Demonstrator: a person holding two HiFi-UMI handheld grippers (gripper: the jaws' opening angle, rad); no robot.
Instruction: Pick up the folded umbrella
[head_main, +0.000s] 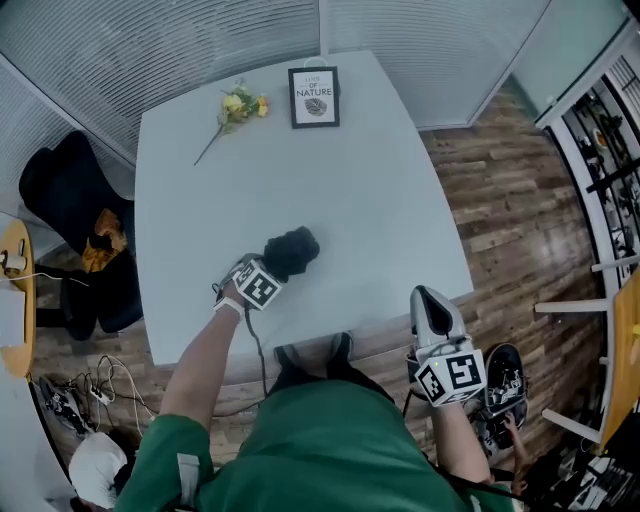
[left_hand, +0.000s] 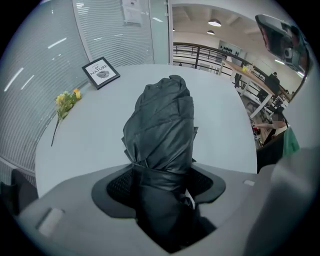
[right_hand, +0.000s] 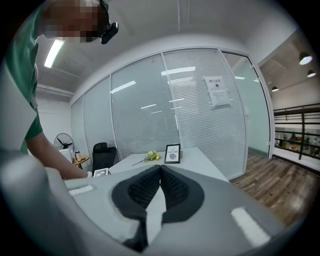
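Observation:
The folded umbrella (head_main: 292, 250) is a black bundle lying on the pale grey table (head_main: 380, 200), a little in from its front edge. My left gripper (head_main: 272, 262) points steeply down onto the umbrella's near end. In the left gripper view the umbrella (left_hand: 162, 120) fills the gap between the pads (left_hand: 120, 186), and its black fabric touches both and narrows between them. My right gripper (head_main: 424, 296) hangs off the table's front right edge, above the wooden floor. Its pads (right_hand: 175, 187) meet at the tips with nothing between them.
A framed print (head_main: 314, 97) and a spray of yellow flowers (head_main: 238, 107) lie at the table's far side. A black chair (head_main: 75, 200) stands to the left, with cables (head_main: 95, 390) on the floor nearby. Shelving (head_main: 610, 140) lines the right.

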